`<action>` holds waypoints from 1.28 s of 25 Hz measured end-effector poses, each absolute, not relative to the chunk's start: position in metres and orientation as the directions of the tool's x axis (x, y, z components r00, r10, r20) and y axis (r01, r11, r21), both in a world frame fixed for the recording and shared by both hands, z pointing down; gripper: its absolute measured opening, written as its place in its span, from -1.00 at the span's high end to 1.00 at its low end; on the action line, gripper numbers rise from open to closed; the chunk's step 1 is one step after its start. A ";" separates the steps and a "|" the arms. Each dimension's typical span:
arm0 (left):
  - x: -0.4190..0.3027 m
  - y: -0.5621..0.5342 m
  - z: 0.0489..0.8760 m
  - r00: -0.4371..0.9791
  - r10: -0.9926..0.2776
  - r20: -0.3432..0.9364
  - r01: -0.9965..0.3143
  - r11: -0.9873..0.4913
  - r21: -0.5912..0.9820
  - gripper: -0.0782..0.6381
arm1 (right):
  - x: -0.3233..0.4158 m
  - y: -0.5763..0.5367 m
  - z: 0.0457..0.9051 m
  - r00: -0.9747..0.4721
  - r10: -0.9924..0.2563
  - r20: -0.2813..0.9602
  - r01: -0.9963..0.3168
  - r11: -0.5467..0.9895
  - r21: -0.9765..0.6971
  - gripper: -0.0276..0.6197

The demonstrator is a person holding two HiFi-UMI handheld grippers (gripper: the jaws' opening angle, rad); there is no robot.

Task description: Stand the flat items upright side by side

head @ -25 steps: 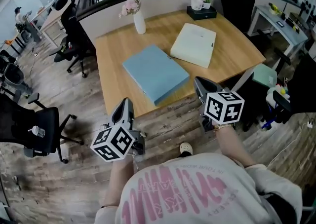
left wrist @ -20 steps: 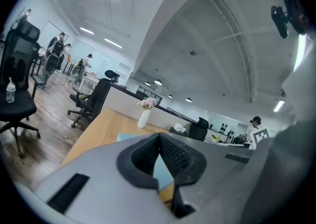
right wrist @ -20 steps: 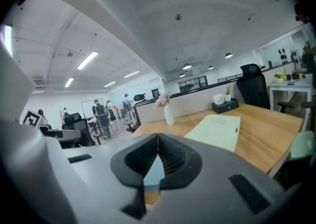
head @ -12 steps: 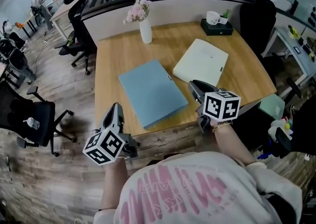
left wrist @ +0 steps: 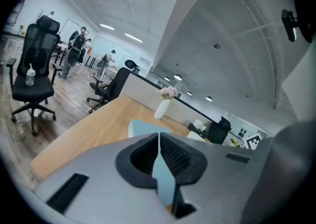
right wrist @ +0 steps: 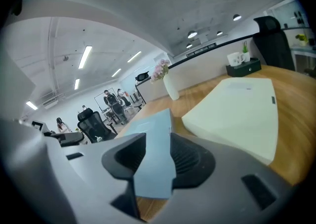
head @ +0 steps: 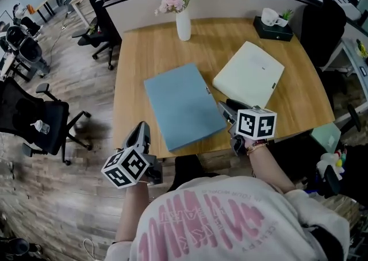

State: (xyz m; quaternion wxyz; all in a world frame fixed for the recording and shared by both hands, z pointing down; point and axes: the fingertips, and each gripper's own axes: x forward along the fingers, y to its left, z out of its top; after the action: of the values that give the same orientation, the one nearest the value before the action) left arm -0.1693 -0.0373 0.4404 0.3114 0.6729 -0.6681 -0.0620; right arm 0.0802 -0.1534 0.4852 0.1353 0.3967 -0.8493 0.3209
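Note:
A blue binder [head: 183, 104] lies flat on the wooden table [head: 144, 53], with a cream binder [head: 248, 75] flat to its right. My right gripper [head: 224, 108] reaches over the table's near edge to the blue binder's near right corner. Its jaws are opening, and the blue binder [right wrist: 148, 127] shows in the gap between them without the pads pressing on it. The cream binder [right wrist: 237, 112] lies just right of this right gripper [right wrist: 158, 139]. My left gripper [head: 141, 136] hangs off the table's near left corner, shut and empty. From the left gripper [left wrist: 159, 136], the blue binder [left wrist: 143, 128] lies ahead.
A white vase with pink flowers [head: 183, 21] stands at the table's back. A dark box with mugs [head: 275, 24] sits at the back right corner. Black office chairs [head: 34, 122] stand on the floor to the left, another chair [head: 322, 30] to the right.
The view and both grippers have come forward to the table. The right gripper has reached the blue binder's near corner and its jaws have parted. The left gripper stays shut.

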 end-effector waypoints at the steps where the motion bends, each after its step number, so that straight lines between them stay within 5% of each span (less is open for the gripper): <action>1: -0.171 -0.043 0.447 0.094 -0.934 0.345 -0.857 0.100 0.506 0.72 | 0.078 -0.157 0.493 -0.654 -0.566 0.502 -0.756 0.481 -0.444 0.39; 10: -0.185 -0.118 0.485 0.166 -0.890 0.425 -0.807 0.125 0.577 0.46 | 0.044 -0.207 0.541 -0.650 -0.448 0.614 -0.749 0.512 -0.419 0.04; 15: -0.188 -0.139 0.517 0.216 -0.846 0.487 -0.742 0.182 0.646 0.15 | 0.033 -0.220 0.564 -0.667 -0.369 0.647 -0.732 0.483 -0.480 -0.09; 28: -0.161 -0.153 0.575 0.370 -0.699 0.612 -0.769 0.140 0.624 -0.28 | 0.001 -0.229 0.586 -0.729 -0.251 0.637 -0.668 0.465 -0.581 -0.21; 32: -0.154 -0.152 0.579 0.391 -0.650 0.651 -0.823 0.070 0.564 -0.24 | -0.003 -0.227 0.586 -0.737 -0.233 0.634 -0.660 0.450 -0.602 -0.21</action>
State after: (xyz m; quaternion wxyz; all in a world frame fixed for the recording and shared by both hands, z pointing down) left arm -0.1539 -0.1523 0.5789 0.4881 0.6762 -0.5447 0.0883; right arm -0.0031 -0.2265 0.5861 0.2382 0.2732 -0.8173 0.4479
